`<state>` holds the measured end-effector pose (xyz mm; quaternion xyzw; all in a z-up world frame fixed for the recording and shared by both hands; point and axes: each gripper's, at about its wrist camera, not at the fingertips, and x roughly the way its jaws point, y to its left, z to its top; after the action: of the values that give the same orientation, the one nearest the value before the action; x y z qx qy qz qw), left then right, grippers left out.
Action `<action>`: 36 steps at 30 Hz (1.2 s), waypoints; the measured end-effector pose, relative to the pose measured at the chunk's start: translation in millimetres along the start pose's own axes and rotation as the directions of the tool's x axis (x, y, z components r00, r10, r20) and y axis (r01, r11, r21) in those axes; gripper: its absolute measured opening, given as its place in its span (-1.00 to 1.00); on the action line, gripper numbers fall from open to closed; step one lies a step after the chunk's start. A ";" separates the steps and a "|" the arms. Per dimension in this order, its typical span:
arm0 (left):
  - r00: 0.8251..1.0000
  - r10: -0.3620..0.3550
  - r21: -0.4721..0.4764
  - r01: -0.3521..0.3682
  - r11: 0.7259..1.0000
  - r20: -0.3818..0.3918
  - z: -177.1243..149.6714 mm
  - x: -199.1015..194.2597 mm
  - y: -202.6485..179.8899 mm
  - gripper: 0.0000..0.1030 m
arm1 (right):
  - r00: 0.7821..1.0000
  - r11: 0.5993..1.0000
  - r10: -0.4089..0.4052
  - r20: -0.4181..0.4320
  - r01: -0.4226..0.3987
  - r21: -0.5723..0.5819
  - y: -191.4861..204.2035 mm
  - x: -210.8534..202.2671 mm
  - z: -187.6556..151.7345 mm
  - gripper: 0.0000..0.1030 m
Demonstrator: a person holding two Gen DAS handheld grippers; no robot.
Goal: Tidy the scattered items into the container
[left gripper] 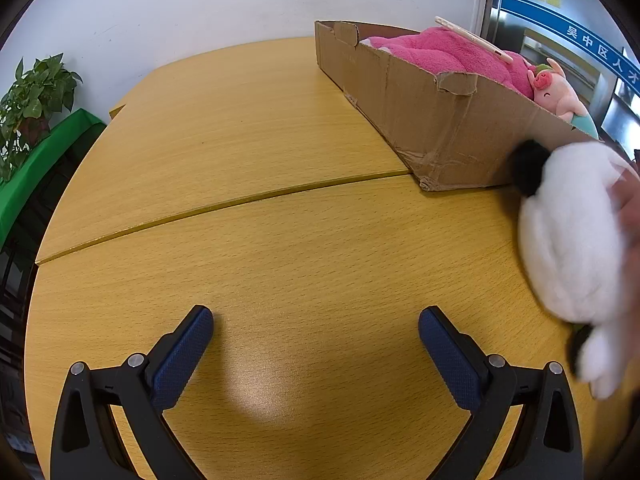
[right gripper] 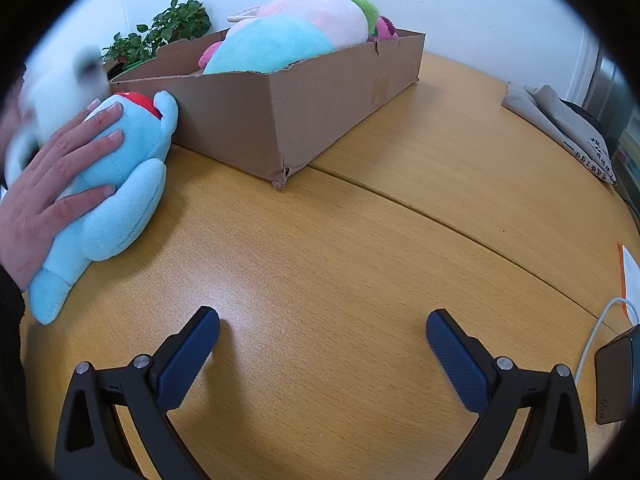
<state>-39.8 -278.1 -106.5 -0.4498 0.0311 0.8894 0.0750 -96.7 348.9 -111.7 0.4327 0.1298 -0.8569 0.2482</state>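
Observation:
A brown cardboard box stands on the wooden table and holds a pink plush and a small pig toy. It also shows in the right wrist view, with a pink and turquoise plush inside. A blurred white plush with black ears lies right of my open left gripper, by the box's near wall. A light blue plush lies on the table left of the box, with a bare hand on it. My right gripper is open and empty.
A potted plant stands on a green ledge at the far left. A grey bag lies at the table's right edge. A charger with a white cable sits at the near right. A seam crosses the table.

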 end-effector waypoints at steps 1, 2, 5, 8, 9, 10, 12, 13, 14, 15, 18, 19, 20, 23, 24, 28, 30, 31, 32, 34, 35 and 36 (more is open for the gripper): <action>1.000 0.000 0.000 0.000 1.000 0.000 -0.3 0.8 0.0 1.00 | 1.000 1.000 -0.002 -0.001 0.002 0.004 -0.2 -0.3 0.1 1.00; 1.000 0.000 0.000 0.000 1.000 0.000 -0.3 0.8 0.0 1.00 | 1.000 1.000 -0.002 0.000 0.002 0.003 -0.2 -0.2 -0.1 1.00; 1.000 0.000 0.000 0.000 1.000 -0.001 0.0 0.1 -0.1 1.00 | 1.000 1.000 -0.002 0.000 0.002 0.003 -0.3 0.2 -0.3 1.00; 1.000 0.000 0.000 0.000 1.000 -0.001 -0.1 0.1 -0.2 1.00 | 1.000 1.000 -0.003 0.000 0.003 0.003 -0.1 0.6 -0.4 1.00; 1.000 0.000 0.000 0.000 1.000 -0.001 0.1 0.1 -0.1 1.00 | 1.000 1.000 -0.004 0.000 0.004 0.005 -0.1 0.6 -0.5 1.00; 1.000 0.000 0.000 0.000 1.000 -0.001 0.0 0.1 -0.2 1.00 | 1.000 1.000 -0.005 0.000 0.005 0.006 -0.2 0.7 -0.4 1.00; 1.000 0.000 -0.001 0.000 1.000 -0.001 0.0 0.1 -0.2 1.00 | 1.000 1.000 -0.005 0.000 0.005 0.006 -0.1 0.8 -0.5 1.00; 1.000 0.000 -0.001 0.000 1.000 -0.001 0.0 0.1 -0.2 1.00 | 1.000 1.000 -0.005 0.000 0.005 0.006 -0.2 0.9 -0.5 1.00; 1.000 0.000 -0.001 0.000 1.000 -0.001 0.0 0.1 -0.2 1.00 | 1.000 1.000 -0.005 0.000 0.005 0.006 -0.3 1.1 -0.6 1.00; 1.000 0.000 -0.001 0.000 1.000 -0.001 0.0 0.1 -0.2 1.00 | 1.000 1.000 -0.012 0.000 0.012 0.016 -0.2 1.1 -0.6 1.00; 1.000 0.000 -0.004 0.000 1.000 -0.004 0.0 -0.1 0.1 1.00 | 1.000 1.000 -0.015 0.003 0.015 0.020 -0.2 -0.8 0.5 1.00; 1.000 0.001 -0.003 -0.001 1.000 -0.003 0.4 -1.4 -0.1 1.00 | 1.000 1.000 -0.015 0.003 0.015 0.020 -0.4 -3.2 2.1 1.00; 1.000 0.001 -0.003 -0.001 1.000 -0.002 3.2 -1.0 2.0 1.00 | 1.000 1.000 -0.017 -0.005 0.017 0.020 -0.2 -4.6 2.8 1.00; 1.000 0.001 -0.004 -0.001 1.000 -0.003 9.2 -0.8 5.7 1.00 | 1.000 1.000 -0.017 -0.001 0.017 0.021 -0.2 -12.3 5.1 1.00; 1.000 0.001 -0.004 -0.001 1.000 -0.003 9.9 -0.8 6.1 1.00 | 1.000 1.000 -0.018 -0.001 0.018 0.021 -0.1 -14.8 5.9 1.00; 1.000 0.001 -0.004 -0.001 1.000 -0.002 13.4 0.4 9.9 1.00 | 1.000 1.000 -0.017 -0.001 0.017 0.021 -0.4 -18.7 7.9 1.00; 1.000 0.000 -0.005 0.000 1.000 -0.002 15.8 3.4 13.1 1.00 | 1.000 1.000 -0.017 -0.001 0.017 0.021 -0.4 -17.6 7.6 1.00; 1.000 0.000 -0.005 0.000 1.000 -0.002 16.0 3.1 12.9 1.00 | 1.000 1.000 -0.017 -0.001 0.017 0.021 -0.4 -17.5 7.6 1.00; 1.000 0.000 -0.005 0.000 1.000 -0.002 16.0 3.0 13.0 1.00 | 1.000 1.000 -0.017 -0.001 0.017 0.021 -0.4 -18.8 8.0 1.00; 1.000 0.000 -0.005 0.000 1.000 -0.002 15.1 5.2 10.7 1.00 | 1.000 1.000 -0.017 -0.001 0.017 0.021 -0.7 -19.8 8.5 1.00; 1.000 0.000 -0.005 0.000 1.000 -0.002 15.2 5.1 10.8 1.00 | 1.000 1.000 -0.017 -0.001 0.017 0.021 -0.8 -19.3 8.4 1.00; 1.000 0.000 -0.005 0.000 1.000 -0.002 15.1 5.2 10.8 1.00 | 1.000 1.000 -0.017 -0.001 0.017 0.021 -0.8 -19.2 8.4 1.00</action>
<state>-56.6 -286.3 -101.8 -0.4509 0.0291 0.8891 0.0738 -93.1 351.9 -91.3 0.4346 0.1245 -0.8602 0.2361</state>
